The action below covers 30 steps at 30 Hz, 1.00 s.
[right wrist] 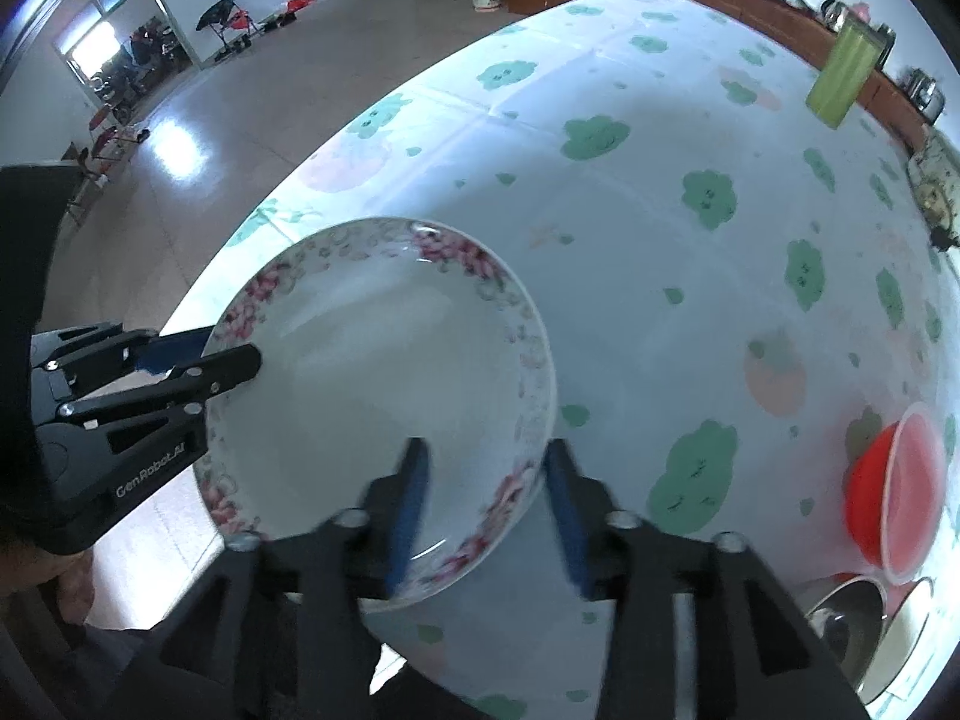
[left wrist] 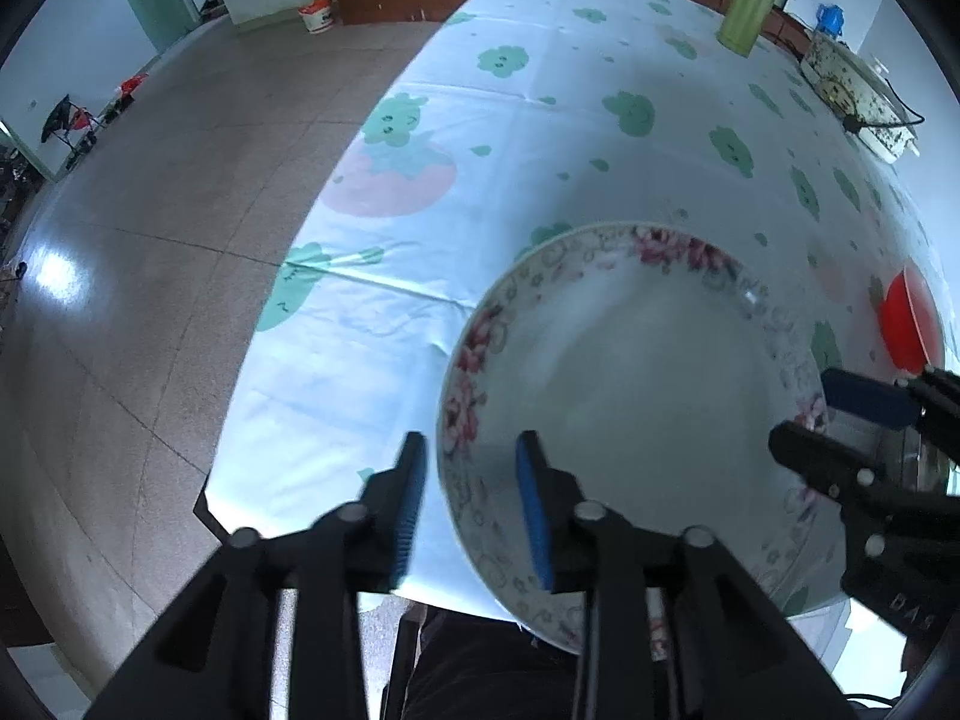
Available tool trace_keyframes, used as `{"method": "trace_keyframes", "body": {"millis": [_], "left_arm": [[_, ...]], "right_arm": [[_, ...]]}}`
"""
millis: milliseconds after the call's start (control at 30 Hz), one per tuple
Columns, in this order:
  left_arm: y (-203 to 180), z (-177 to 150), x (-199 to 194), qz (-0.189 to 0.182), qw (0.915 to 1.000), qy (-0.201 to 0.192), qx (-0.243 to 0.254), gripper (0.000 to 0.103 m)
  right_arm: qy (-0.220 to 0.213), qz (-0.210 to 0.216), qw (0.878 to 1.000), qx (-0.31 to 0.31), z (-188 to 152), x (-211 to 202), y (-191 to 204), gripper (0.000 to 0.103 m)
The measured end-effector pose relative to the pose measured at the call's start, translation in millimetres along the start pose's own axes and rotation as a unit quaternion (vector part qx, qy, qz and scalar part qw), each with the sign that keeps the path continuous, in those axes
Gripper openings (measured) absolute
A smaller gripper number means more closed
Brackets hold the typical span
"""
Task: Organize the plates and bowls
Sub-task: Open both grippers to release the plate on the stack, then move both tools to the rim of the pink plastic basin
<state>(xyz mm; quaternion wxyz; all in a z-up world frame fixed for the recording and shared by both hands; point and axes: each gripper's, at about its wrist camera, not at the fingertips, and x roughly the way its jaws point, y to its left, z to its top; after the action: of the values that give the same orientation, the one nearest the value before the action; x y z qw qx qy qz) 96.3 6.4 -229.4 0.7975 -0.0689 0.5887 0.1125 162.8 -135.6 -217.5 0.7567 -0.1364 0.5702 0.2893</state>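
Ahead of my plate point(right wrist: 384, 396) the counter point(right wrist: 630, 252) lies bare. A red bowl point(right wrist: 894, 492) blocks my right; a green canister point(right wrist: 843, 75) stands far off.

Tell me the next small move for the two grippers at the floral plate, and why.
Probably lift both grippers straight up, clear of the white floral-rimmed plate. It lies on the strawberry-print tablecloth, and the left gripper and right gripper each straddle its rim with jaws parted, pads off it. The red plastic bowl looks like the next pickup.

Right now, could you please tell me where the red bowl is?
The red bowl sits at the right edge of both wrist views, on the patterned tablecloth, right of the floral plate and just behind a metal bowl.
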Motion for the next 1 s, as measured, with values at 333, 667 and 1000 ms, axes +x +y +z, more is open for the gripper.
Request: {"method": "trace_keyframes", "body": {"millis": [333, 667, 1000], "left_arm": [[7.2, 4.7, -12.5, 0.01, 0.9994, -0.024, -0.023, 0.047], [-17.5, 7.3, -27.6, -0.001, 0.9992, -0.039, 0.009, 0.06], [-65.7, 11.2, -44.7, -0.023, 0.9966, -0.054, 0.059, 0.063]], "right_arm": [[-0.02, 0.005, 1.0, 0.008, -2.3, -13.8, -1.0, 0.048], [-0.041, 0.012, 0.999, 0.032, -11.2, -28.2, -13.2, 0.048], [-0.074, -0.008, 0.995, 0.072, -33.6, -58.8, -44.2, 0.048]]}}
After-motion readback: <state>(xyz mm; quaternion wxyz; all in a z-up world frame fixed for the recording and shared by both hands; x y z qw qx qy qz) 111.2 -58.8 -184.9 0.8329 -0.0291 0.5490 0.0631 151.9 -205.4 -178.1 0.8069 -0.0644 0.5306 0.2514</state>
